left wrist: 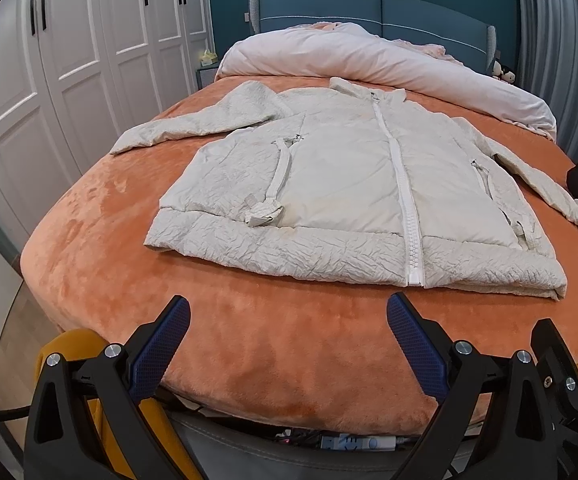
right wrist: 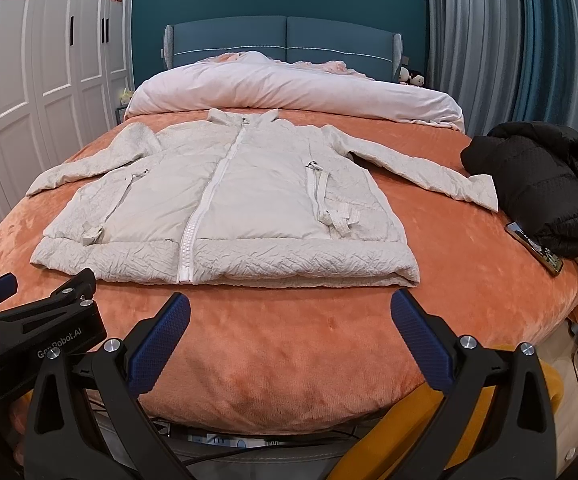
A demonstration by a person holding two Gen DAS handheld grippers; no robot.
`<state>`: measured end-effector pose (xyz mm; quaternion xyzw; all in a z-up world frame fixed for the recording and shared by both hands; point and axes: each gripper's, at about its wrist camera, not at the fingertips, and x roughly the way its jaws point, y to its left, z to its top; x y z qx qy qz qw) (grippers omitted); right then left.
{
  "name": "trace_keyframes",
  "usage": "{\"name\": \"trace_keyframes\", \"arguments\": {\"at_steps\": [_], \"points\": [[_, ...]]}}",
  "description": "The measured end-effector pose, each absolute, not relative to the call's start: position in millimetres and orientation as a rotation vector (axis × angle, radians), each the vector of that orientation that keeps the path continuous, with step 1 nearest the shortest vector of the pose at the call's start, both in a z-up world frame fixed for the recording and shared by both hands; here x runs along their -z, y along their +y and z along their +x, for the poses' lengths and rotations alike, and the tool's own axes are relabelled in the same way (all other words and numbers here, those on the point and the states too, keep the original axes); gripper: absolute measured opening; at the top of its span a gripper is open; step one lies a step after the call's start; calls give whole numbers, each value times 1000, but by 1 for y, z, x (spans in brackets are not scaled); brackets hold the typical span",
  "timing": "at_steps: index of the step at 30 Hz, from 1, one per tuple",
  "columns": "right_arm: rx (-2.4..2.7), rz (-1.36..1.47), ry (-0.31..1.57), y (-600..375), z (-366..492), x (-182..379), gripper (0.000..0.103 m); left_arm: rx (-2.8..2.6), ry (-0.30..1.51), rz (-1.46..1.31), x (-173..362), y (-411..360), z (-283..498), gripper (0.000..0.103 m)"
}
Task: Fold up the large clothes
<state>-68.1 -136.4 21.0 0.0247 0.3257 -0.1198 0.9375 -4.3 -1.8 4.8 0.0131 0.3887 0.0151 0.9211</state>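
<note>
A cream zip-up jacket [left wrist: 341,184] lies flat, front up, on the orange bed cover [left wrist: 273,344], sleeves spread to both sides and the white zip closed. It also shows in the right wrist view [right wrist: 225,208]. My left gripper [left wrist: 288,320] is open and empty, held above the foot of the bed, short of the jacket's hem. My right gripper [right wrist: 290,318] is open and empty, also short of the hem. The left gripper's body [right wrist: 37,336] shows at the lower left of the right wrist view.
A black jacket [right wrist: 541,184] is heaped at the bed's right edge with a phone [right wrist: 535,247] beside it. A pink duvet [right wrist: 289,92] is bunched at the headboard. White wardrobes [left wrist: 69,80] stand on the left, curtains [right wrist: 509,60] on the right.
</note>
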Motion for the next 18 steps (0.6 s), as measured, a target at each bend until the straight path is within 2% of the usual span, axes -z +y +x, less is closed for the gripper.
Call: {"name": "trace_keyframes", "arguments": {"at_steps": [18], "points": [[244,53,668,-136,-68,-17,98,-32,800,29,-4,-1,-5,96]]}}
